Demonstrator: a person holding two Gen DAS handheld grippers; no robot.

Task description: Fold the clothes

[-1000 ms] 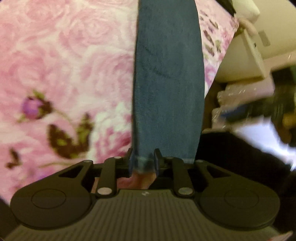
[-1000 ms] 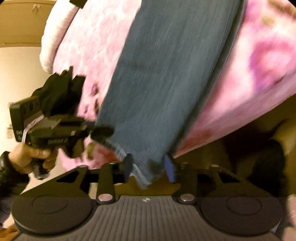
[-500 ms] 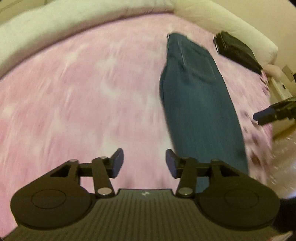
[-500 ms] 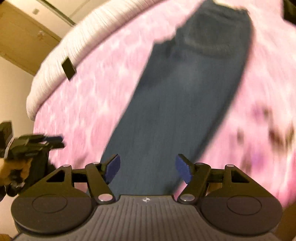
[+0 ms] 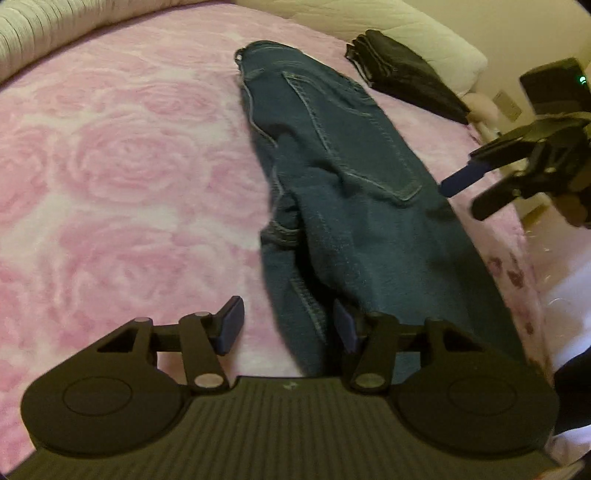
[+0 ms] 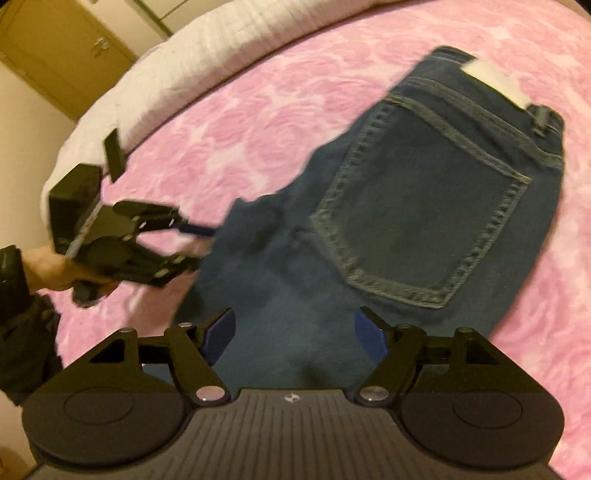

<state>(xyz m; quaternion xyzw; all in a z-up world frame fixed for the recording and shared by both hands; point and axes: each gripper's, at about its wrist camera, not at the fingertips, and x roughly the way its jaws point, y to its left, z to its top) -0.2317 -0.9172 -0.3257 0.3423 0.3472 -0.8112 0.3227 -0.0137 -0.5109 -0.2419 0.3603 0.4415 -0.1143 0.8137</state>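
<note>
Jeans (image 5: 351,192): dark blue denim, folded lengthwise, lying along the right half of a pink rose-print bedspread (image 5: 122,162), waistband at the far end.

Left wrist view: left gripper (image 5: 286,326), jaws apart, holding nothing, above the near end of the jeans; right pad over the denim, left pad over the bedspread. Right gripper (image 5: 465,195) enters from the right, jaws apart, tips by the jeans' right edge. Folded black garment (image 5: 402,74) at the far right of the bed, apart from the jeans. White quilt (image 5: 417,33) along the far edge.

Right wrist view: right gripper (image 6: 293,338), jaws wide apart, empty, over the jeans below the back pocket (image 6: 424,221). Left gripper (image 6: 195,247) at the left, held by a hand (image 6: 51,269), tips at the jeans' left edge, jaws apart.
</note>
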